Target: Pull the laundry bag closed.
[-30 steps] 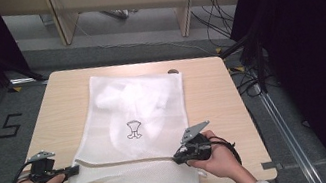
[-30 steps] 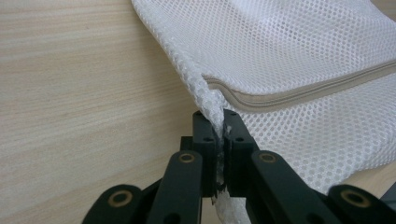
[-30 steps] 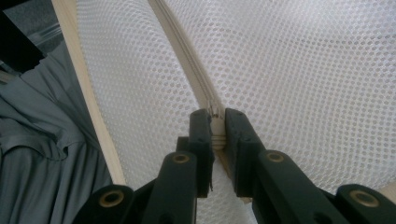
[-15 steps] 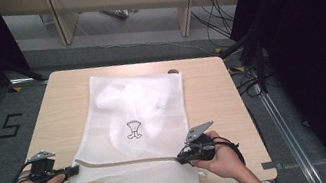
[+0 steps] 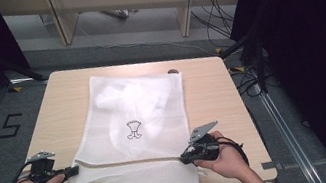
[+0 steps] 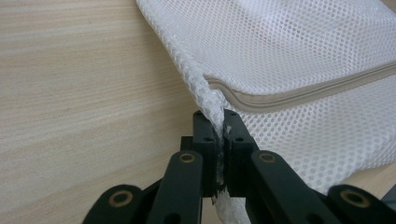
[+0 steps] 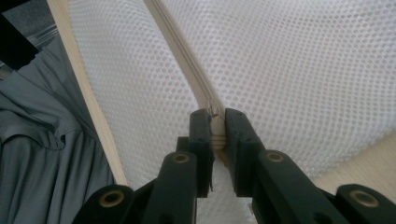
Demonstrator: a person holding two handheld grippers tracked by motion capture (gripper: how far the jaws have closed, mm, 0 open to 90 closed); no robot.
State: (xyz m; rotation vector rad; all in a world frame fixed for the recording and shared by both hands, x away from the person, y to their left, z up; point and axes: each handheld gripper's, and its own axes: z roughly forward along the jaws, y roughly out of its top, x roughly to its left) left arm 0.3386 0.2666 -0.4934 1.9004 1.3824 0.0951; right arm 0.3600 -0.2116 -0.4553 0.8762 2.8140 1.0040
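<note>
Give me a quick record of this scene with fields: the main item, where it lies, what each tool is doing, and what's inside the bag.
item: white mesh laundry bag with a beige zipper
place: flat on the wooden table
left tool: shut on the bag's bunched near-left edge
right tool: shut on the zipper's end
contents: white fabric inside, blurred by mesh
marking: small dark logo

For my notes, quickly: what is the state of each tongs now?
Left tongs: closed on the mesh bag edge.
Right tongs: closed on the bag's zipper.
</note>
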